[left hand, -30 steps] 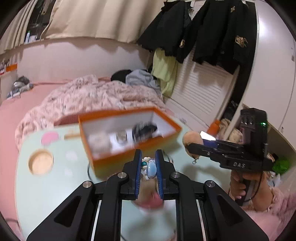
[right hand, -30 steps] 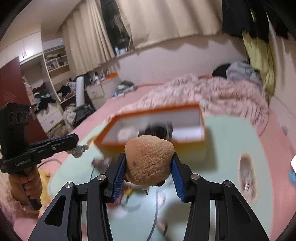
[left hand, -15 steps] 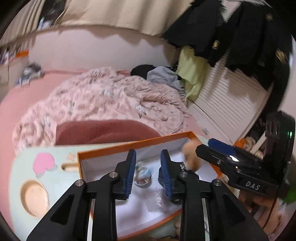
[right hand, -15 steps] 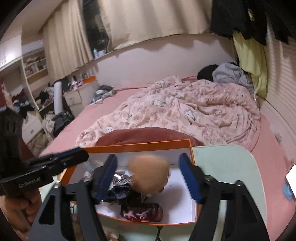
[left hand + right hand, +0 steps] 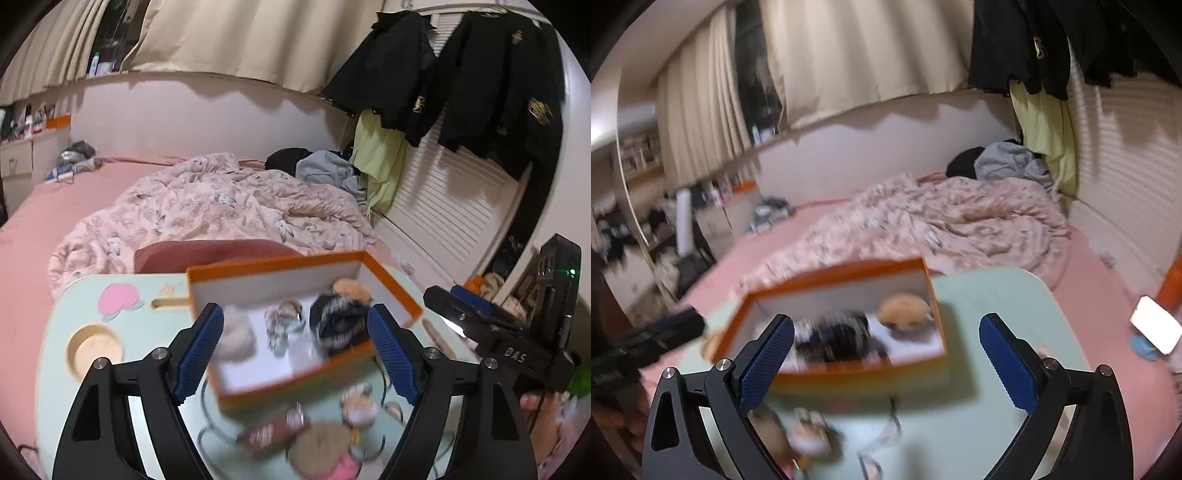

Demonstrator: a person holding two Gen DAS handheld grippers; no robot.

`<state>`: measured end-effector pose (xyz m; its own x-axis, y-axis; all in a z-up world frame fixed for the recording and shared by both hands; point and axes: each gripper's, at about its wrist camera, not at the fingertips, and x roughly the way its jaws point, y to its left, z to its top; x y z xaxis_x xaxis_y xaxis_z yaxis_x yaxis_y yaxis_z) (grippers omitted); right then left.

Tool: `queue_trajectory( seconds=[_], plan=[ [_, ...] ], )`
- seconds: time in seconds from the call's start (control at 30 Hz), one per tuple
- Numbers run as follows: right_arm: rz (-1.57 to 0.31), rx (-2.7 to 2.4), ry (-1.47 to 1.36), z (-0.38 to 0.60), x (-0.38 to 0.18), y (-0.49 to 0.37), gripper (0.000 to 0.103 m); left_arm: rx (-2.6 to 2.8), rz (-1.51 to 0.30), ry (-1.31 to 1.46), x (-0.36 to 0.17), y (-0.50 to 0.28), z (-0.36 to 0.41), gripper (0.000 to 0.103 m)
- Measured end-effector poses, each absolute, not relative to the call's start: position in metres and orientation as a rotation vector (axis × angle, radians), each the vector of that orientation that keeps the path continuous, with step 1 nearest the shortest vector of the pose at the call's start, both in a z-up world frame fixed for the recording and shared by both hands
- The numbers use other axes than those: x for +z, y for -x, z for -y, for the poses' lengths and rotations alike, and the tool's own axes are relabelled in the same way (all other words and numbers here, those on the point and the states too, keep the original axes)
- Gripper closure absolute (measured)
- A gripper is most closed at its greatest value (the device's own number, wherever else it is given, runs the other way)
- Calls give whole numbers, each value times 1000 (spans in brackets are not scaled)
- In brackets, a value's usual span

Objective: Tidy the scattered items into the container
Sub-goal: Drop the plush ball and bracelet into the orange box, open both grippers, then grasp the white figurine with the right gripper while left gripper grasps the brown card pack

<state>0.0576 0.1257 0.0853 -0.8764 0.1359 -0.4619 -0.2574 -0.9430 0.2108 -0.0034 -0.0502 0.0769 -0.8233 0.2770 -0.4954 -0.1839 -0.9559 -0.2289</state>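
Both grippers point slightly downward over the table, aimed at the orange box. The left gripper has its jaws opening, nothing pinched between them; the right gripper is also opening wide and holds nothing. Inside the box lie a tan plush, a dark striped item and other small things, blurred. The box sits near the table's far edge by the bed. More scattered items lie on the table in front of the box, close below the grippers.
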Motion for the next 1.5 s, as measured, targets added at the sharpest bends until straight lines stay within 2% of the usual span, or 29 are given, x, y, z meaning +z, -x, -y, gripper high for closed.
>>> queue_trajectory(
  seconds=[0.17, 0.3, 0.5, 0.63, 0.73, 0.8, 0.9, 1.37, 1.5],
  plan=[
    [-262, 2874, 830, -103, 59, -90, 3, 2778, 210, 854, 49, -43, 50, 22],
    [-234, 2791, 1115, -90, 23, -95, 3, 2811, 207, 952, 19, -62, 53, 22],
    [-253, 2718, 1246, -93, 0, -86, 3, 2814, 247, 1121, -8, -48, 61, 22],
    [-113, 2706, 1251, -84, -6, -84, 0, 2814, 218, 1187, -20, -44, 59, 22],
    [-107, 2721, 1229, -83, -9, -84, 0, 2880, 72, 1204, -25, -43, 49, 22],
    [-103, 2730, 1225, -84, -10, -85, 0, 2902, -12, 1193, -28, -43, 43, 9],
    [-97, 2738, 1225, -83, -10, -83, 0, 2881, 12, 1193, -32, -43, 42, 0],
    [-129, 2754, 1185, -81, 0, -80, 1, 2865, 12, 1198, -30, -45, 42, 0],
    [-333, 2861, 1075, -83, 26, -73, 1, 2862, 8, 1192, -30, -45, 41, 0]
  ],
)
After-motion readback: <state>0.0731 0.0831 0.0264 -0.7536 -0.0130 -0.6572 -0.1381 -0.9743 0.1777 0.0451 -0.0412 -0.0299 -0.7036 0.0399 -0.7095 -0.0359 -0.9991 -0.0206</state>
